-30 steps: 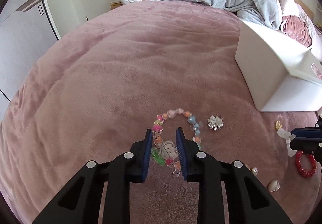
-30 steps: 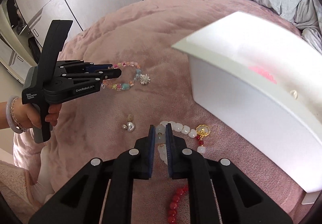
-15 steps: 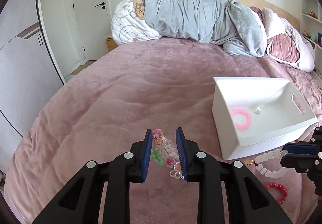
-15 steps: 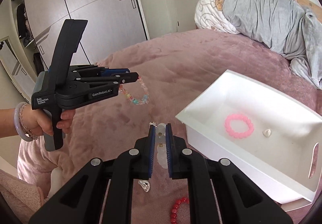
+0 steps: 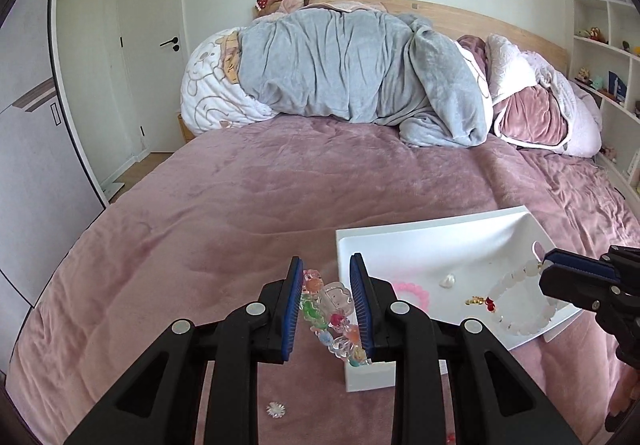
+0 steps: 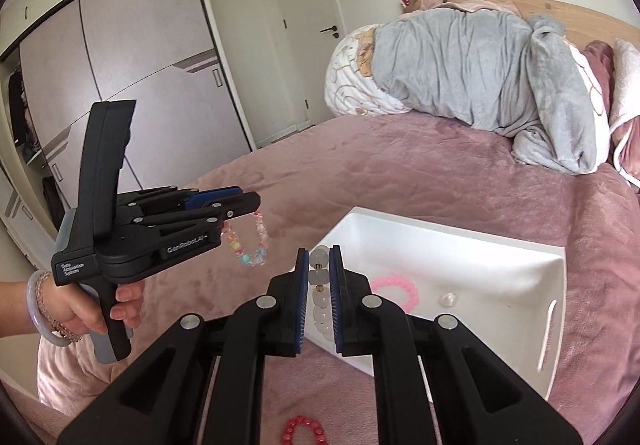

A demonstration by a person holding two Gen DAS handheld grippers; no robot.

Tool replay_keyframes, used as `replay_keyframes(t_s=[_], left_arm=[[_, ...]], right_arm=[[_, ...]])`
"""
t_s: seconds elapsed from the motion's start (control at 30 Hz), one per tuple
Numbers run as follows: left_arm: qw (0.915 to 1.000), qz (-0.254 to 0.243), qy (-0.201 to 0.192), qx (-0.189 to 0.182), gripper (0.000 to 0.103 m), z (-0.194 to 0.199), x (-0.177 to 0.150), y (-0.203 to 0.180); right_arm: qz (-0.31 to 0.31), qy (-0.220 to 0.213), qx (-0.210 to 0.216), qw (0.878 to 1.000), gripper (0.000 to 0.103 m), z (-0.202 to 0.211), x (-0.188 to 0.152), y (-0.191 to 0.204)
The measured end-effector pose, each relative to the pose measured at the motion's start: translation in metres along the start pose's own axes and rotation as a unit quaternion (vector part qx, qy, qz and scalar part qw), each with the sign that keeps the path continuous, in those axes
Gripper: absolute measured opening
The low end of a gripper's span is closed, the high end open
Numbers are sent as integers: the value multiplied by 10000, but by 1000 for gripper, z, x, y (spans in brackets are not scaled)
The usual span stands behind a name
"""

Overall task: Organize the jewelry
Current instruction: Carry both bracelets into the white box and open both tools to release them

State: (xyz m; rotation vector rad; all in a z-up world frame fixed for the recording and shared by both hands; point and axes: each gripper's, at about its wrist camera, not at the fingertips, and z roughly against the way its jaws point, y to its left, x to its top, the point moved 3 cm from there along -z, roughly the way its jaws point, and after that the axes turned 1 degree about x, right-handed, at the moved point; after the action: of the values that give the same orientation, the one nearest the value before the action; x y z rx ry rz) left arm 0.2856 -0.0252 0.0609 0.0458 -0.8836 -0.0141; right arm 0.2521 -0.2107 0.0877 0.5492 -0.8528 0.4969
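Note:
My left gripper (image 5: 326, 277) is shut on a multicoloured bead bracelet (image 5: 330, 311) and holds it in the air just left of the white box (image 5: 400, 241). The bracelet hangs from that gripper in the right wrist view (image 6: 250, 241). My right gripper (image 6: 319, 265) is shut on a white bead bracelet (image 6: 320, 299) with a gold and red charm; it dangles over the box in the left wrist view (image 5: 516, 305). The white box (image 6: 516, 265) holds a pink bead bracelet (image 6: 396, 291) and a small pearly piece (image 6: 447, 299).
A red bead bracelet (image 6: 302, 431) and a small silver flower piece (image 5: 276, 410) lie on the pink blanket (image 5: 200, 245) near me. A rolled grey duvet and pillows (image 5: 360, 69) lie at the head of the bed. Wardrobe doors (image 6: 132, 77) stand on the left.
Both grippers have lifted their bracelets off the blanket and carried them up and towards the white box. The white bracelet now hangs over the box.

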Motion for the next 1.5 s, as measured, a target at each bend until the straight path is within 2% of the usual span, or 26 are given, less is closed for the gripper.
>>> replay_keyframes(t_s=[0.2, 0.33, 0.47, 0.77, 1.13, 1.2, 1.23, 1.3, 1.37, 1.4, 1.5], left_arm=[[9997, -145, -45, -172, 29, -14, 18, -45], [9995, -185, 37, -271, 29, -30, 22, -71], [9992, -214, 150, -290, 29, -48, 20, -90], [9981, 65, 588, -156, 29, -98, 4, -95], [9966, 42, 820, -120, 30, -127, -7, -94], [9966, 15, 818, -133, 35, -128, -7, -95], [9967, -2, 808, -126, 42, -128, -7, -96], [9968, -23, 792, -134, 43, -127, -6, -97], [9969, -8, 775, -121, 51, -126, -6, -97], [9973, 12, 732, -92, 52, -124, -5, -96], [9979, 67, 639, -25, 57, -115, -1, -89]], right_arm=[[-518, -52, -251, 9983, 11, 9, -2, -48], [-409, 28, -577, 9975, 11, 5, -8, -63], [-503, 143, -610, 9968, 11, -5, -14, -75], [-130, 318, -1078, 9936, 11, -29, -19, -88], [-173, 533, -1079, 9926, 12, -56, -25, -103], [-160, 524, -1091, 9925, 12, -56, -25, -103], [-128, 527, -1112, 9923, 12, -56, -25, -102], [-58, 539, -1163, 9917, 12, -57, -25, -101], [-33, 521, -1196, 9915, 13, -56, -24, -101], [-29, 509, -1210, 9913, 14, -56, -24, -101], [58, 444, -1276, 9908, 22, -50, -21, -96]])
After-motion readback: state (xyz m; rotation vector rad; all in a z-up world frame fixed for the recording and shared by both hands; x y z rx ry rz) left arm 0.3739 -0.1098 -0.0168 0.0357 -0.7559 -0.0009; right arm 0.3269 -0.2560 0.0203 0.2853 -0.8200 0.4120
